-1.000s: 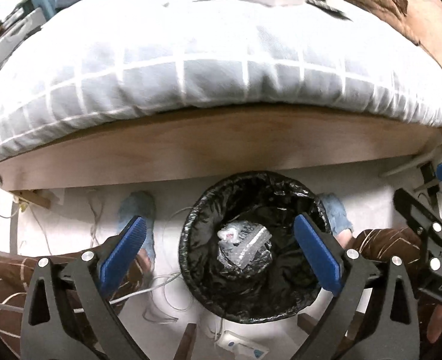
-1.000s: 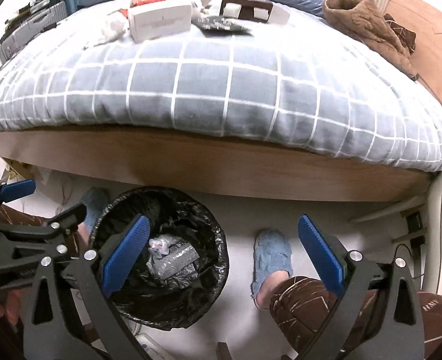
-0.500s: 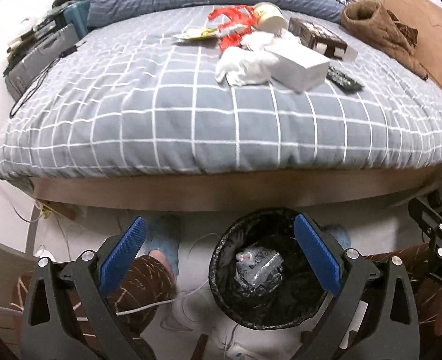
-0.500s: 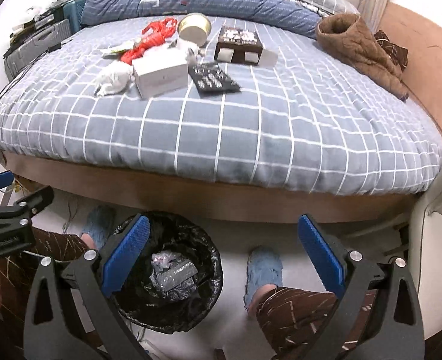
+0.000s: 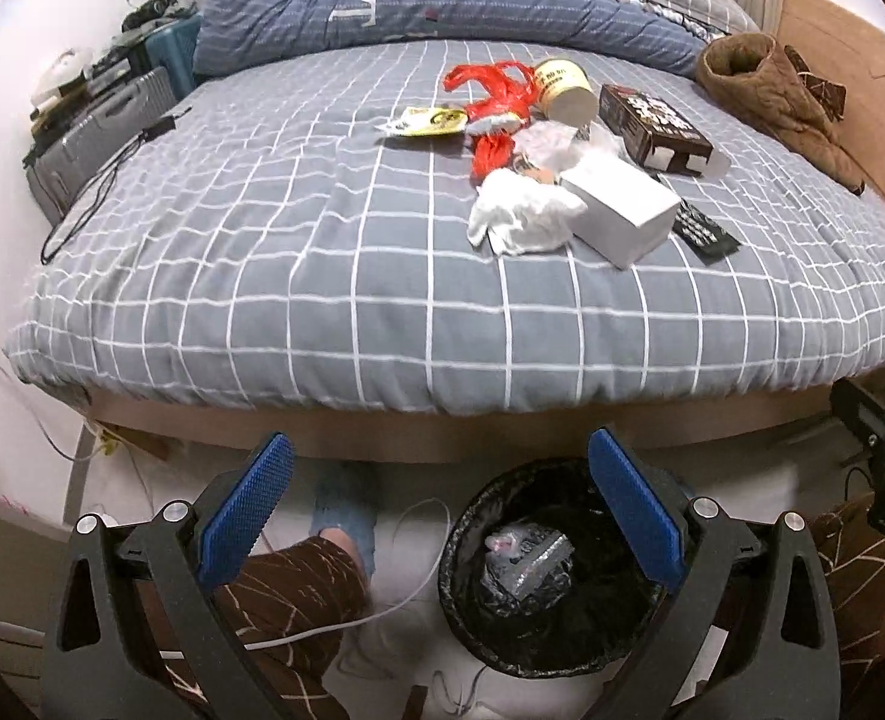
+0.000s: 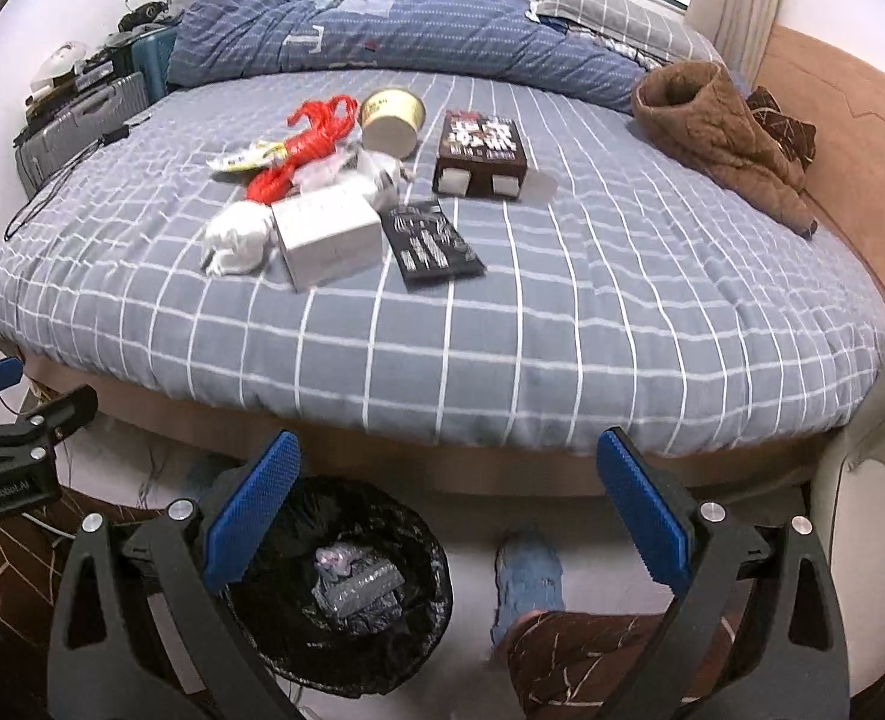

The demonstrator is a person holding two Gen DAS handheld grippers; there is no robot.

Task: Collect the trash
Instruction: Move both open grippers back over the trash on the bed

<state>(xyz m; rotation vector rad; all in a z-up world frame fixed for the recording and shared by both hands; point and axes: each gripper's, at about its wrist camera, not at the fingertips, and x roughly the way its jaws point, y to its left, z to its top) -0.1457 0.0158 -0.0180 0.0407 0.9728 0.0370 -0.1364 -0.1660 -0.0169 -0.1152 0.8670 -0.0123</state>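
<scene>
Grey checked bed [image 5: 382,276] strewn with trash; bin [image 5: 538,576] below.

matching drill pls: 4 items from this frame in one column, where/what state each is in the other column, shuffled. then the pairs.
Items
1. white box
2. brown jacket
3. bin
4. left gripper

Places or states
A. on the floor at the foot of the bed, lined with a black bag, clear crumpled plastic inside
B. open, holding nothing
C. on the bed's far right side, near the wooden headboard
D. on the checked cover, between a white crumpled wad and a flat black packet

Pairs: 1-D, 2-C, 3-A, 4-B
</scene>
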